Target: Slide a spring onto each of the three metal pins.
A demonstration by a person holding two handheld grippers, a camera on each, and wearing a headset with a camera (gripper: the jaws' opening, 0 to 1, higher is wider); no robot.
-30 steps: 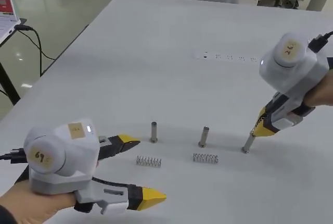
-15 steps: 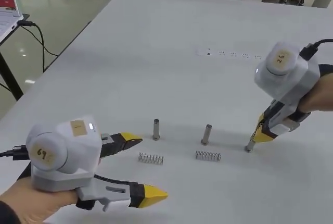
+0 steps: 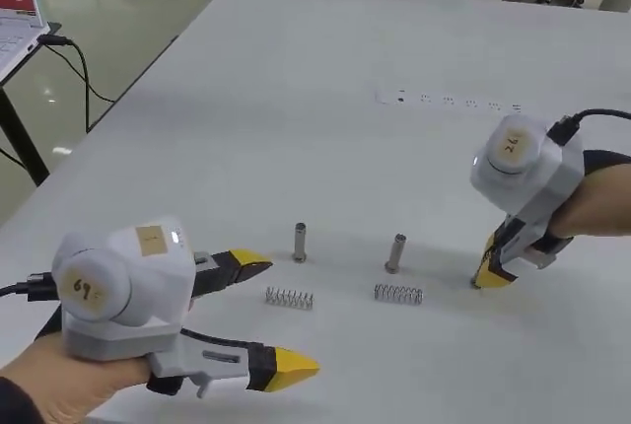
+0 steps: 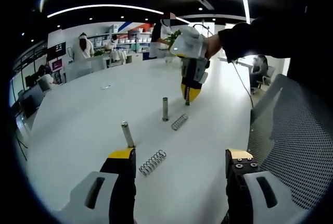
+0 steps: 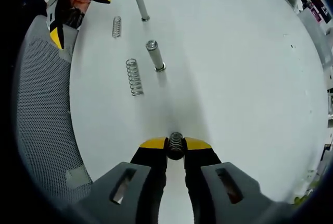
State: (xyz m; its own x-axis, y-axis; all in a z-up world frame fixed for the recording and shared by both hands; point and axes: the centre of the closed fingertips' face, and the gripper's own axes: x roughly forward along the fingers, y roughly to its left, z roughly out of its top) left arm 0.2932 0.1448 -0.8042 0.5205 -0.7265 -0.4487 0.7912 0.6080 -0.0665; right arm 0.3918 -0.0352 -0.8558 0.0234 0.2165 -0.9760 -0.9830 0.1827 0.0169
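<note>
Status, head view: left pin (image 3: 300,243) and middle pin (image 3: 396,252) are bare, with left spring (image 3: 289,297) and middle spring (image 3: 398,294) loose just in front of them.
Left gripper view: left gripper (image 4: 177,161) splayed, empty.
Right gripper view: right gripper (image 5: 176,143) clamped on third spring (image 5: 176,149), apparently feeding it onto third pin (image 4: 187,100).
My read: one underway, two left.

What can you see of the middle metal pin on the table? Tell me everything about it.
The middle pin is a short, silvery metal cylinder that stands upright on the white table. Its top seems slightly wider and rounded. It is bare, with no spring on it yet. A coil spring lies flat on the table just in front of it, apart from it. Nothing but the table touches the pin.
</note>
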